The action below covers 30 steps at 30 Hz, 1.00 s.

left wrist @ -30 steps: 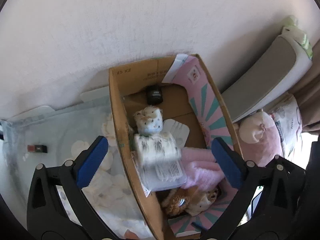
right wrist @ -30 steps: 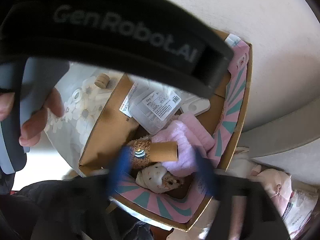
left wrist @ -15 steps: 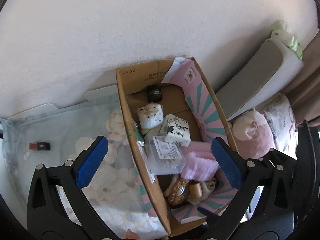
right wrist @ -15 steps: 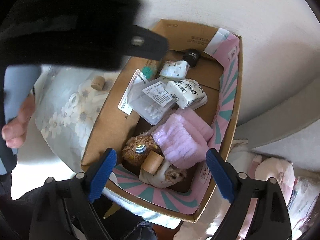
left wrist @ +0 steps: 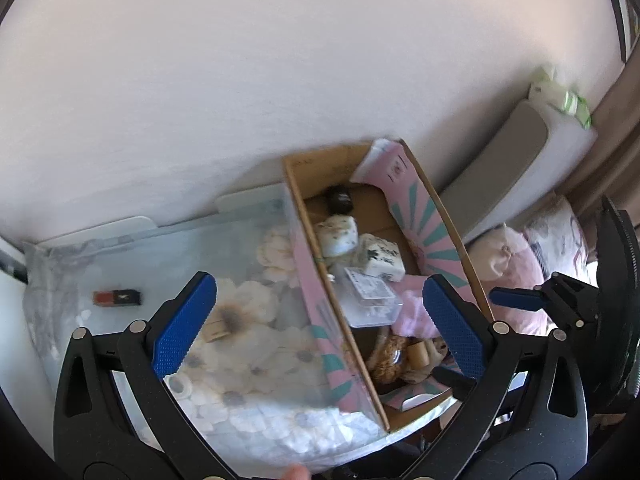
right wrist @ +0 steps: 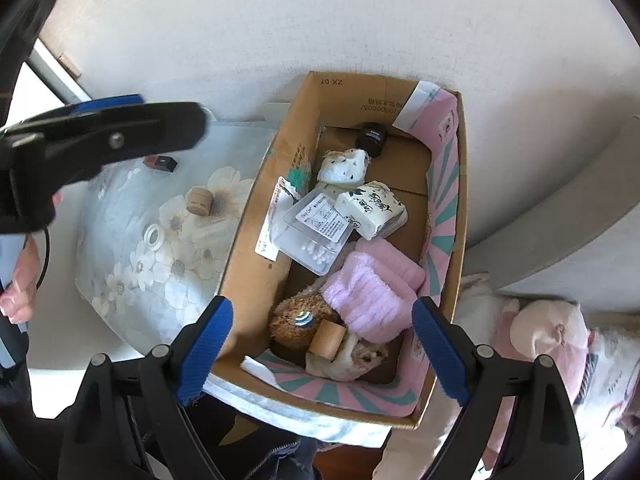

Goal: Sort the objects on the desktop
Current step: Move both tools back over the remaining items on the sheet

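A cardboard box (right wrist: 256, 240) (left wrist: 320, 280) stands on the right of a flowered table. It holds a tissue pack (right wrist: 372, 208), a clear swab case (right wrist: 316, 228), a pink towel (right wrist: 372, 296), a plush toy (right wrist: 300, 320), a wooden cylinder (right wrist: 328, 338) and a black cap (right wrist: 370, 138). On the table lie a wooden cylinder (right wrist: 199, 201), a white ring (right wrist: 153, 236) and a red-black lipstick box (left wrist: 117, 298) (right wrist: 161, 163). My left gripper (left wrist: 316, 324) is open and empty above the table and the box wall. My right gripper (right wrist: 320, 354) is open and empty above the box's near end.
A white wall rises behind the table. A grey cushion (left wrist: 500, 176) and pink plush pillows (right wrist: 552, 340) lie right of the box. My left gripper's arm (right wrist: 100, 140) crosses the upper left of the right wrist view.
The tissue pack left my left gripper and now lies in the box. Both grippers have pulled back from the box, the left one shifting left over the table.
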Tool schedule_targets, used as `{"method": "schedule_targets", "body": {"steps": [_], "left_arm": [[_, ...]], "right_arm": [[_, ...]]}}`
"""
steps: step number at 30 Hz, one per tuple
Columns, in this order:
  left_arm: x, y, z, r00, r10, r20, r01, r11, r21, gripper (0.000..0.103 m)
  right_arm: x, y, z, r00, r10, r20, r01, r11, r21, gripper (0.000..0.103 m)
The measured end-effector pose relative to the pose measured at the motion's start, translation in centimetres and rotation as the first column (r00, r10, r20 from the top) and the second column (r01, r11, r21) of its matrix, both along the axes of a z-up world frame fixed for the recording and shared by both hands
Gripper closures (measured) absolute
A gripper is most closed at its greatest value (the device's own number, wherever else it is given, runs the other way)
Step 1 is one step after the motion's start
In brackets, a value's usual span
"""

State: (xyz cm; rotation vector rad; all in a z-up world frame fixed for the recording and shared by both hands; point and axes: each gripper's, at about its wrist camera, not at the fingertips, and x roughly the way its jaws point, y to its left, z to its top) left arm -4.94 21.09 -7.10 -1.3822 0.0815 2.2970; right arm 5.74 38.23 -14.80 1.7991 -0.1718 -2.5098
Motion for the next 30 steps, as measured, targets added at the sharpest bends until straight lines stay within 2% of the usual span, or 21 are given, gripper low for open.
{"method": "schedule_targets", "body": {"steps": [4,6,11,16,30], "left_arm": [[-0.1,-2.8,0.7,1.000,0.016,-0.011,-0.016,1.000,0.015,0.000],[-0.1,-4.4,1.0,0.999,0.031,-0.026,-0.032,1.000,-0.002,0.000],[0.0,-8.3,1.7,0.997,0.062,-0.042,-0.061,0.998,0.014,0.000],[0.1,-12.2,2.1,0.995,0.093,-0.047,-0.092,0.996,0.013,0.000],[0.6,-23.0,0.3,0.985,0.171,-0.024,-0.171,0.985,0.007,0.000]], "right_arm": [[0.0,-1.3,1.8,0.998,-0.022,-0.053,0.025,0.998,0.054,0.014],[-0.5,-1.6,2.3,0.998,-0.023,-0.056,0.025,0.999,0.045,0.014],[-1.8,-2.2,3.2,0.997,-0.048,-0.063,0.049,0.999,0.020,0.014],[-3.0,-4.3,4.0,0.996,-0.036,-0.080,0.039,0.999,0.038,0.014],[-8.0,-12.0,4.1,0.991,0.040,-0.130,-0.038,0.999,0.021,0.014]]}}
